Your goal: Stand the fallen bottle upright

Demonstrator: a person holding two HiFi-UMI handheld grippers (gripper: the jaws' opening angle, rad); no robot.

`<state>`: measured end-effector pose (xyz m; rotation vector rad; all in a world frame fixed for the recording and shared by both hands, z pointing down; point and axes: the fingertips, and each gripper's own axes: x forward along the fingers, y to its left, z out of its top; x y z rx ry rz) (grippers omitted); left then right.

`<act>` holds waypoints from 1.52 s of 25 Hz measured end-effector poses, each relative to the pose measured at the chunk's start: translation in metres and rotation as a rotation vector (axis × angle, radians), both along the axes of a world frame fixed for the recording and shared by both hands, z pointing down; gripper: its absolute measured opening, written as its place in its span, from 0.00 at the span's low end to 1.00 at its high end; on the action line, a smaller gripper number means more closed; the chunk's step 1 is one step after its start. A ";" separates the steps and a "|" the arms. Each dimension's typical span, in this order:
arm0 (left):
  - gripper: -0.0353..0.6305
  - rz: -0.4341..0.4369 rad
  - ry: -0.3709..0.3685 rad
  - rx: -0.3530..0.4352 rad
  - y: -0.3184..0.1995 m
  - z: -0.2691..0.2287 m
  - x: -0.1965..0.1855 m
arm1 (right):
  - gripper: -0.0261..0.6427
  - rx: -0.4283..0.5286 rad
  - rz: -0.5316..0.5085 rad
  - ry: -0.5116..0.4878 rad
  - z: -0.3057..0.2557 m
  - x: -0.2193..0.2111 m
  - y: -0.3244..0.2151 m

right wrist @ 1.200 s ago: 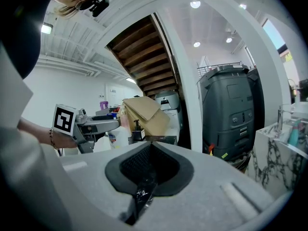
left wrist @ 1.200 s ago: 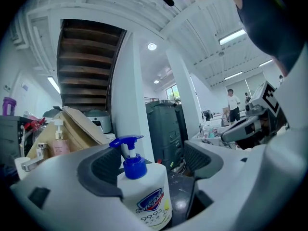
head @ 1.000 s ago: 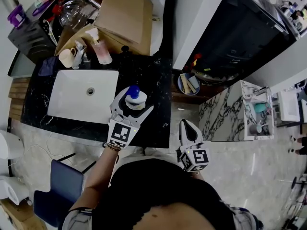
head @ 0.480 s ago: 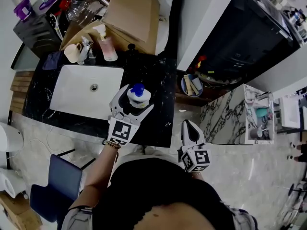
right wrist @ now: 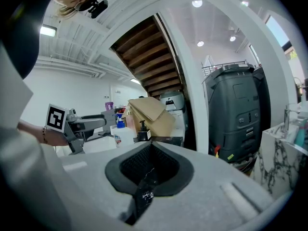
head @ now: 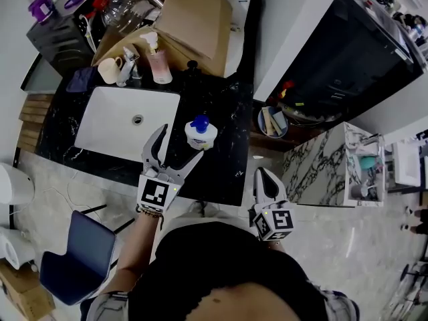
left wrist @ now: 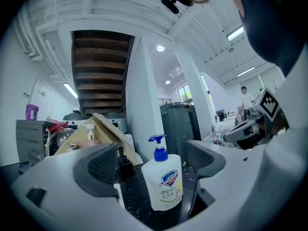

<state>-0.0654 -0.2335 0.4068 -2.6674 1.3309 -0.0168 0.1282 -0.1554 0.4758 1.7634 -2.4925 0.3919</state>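
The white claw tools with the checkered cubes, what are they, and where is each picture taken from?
A person holds a hand-held gripper in each hand. One picture comes from a camera on the person's head, looking down. The other two cameras ride on the grippers and look along their jaws. Below is a black counter with a white sink. A soap bottle stands upright on the counter. The left gripper has just been opening its jaws; they stand apart, with the bottle just ahead, untouched. The right gripper is shut and holds nothing.
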 end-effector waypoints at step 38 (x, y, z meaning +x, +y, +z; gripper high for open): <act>0.06 -0.444 0.106 -0.146 0.076 0.017 -0.128 | 0.04 0.034 -0.108 0.042 -0.007 -0.023 -0.011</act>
